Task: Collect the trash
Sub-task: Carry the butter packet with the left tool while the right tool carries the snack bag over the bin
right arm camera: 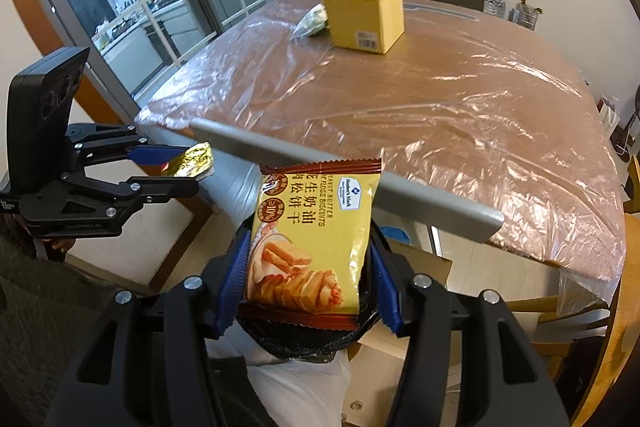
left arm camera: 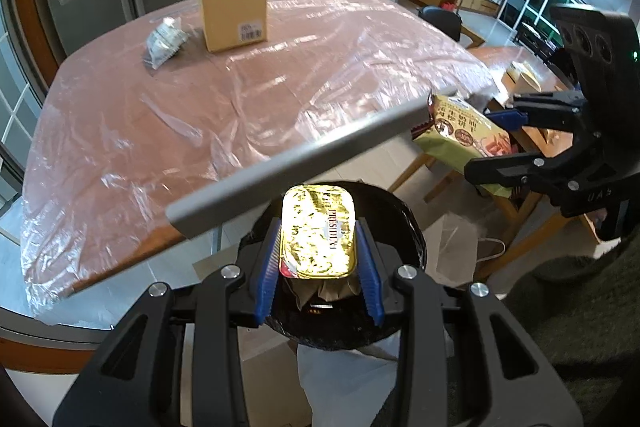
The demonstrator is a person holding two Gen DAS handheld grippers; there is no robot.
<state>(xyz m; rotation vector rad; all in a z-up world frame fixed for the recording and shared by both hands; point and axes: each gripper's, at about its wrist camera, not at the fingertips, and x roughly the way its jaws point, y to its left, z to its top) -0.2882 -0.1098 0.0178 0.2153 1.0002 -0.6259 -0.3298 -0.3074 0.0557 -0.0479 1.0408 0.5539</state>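
Holding two pieces of trash at once, one per gripper, both over the black-lined bin [left arm camera: 404,227] that sits on the floor just off the table edge. My left gripper [left arm camera: 320,263] is clamped on the gold-foil butter tub [left arm camera: 318,231] across its short sides, foil lid facing up, so the blue pads [left arm camera: 268,271] bear on the rigid rim and not on the soft foil. The tub hangs directly above the bin mouth. My right gripper [right arm camera: 308,275] is clenched on the yellow peanut-butter biscuit packet [right arm camera: 312,247] by its two long edges; the packet stands flat between the pads, with the bin liner [right arm camera: 304,339] showing just beneath it.

Both grippers point steeply down, which I judge suits a straight drop into the bin. A grey bar [right arm camera: 344,171] crosses both views between grippers and table.

Not yet collected, on the plastic-covered table [right arm camera: 460,99]: a yellow carton [right arm camera: 368,17] and, just beside it, a crumpled wrapper [right arm camera: 312,21]. Both lie well apart from the bin.

Judgement: release is the step in hand.
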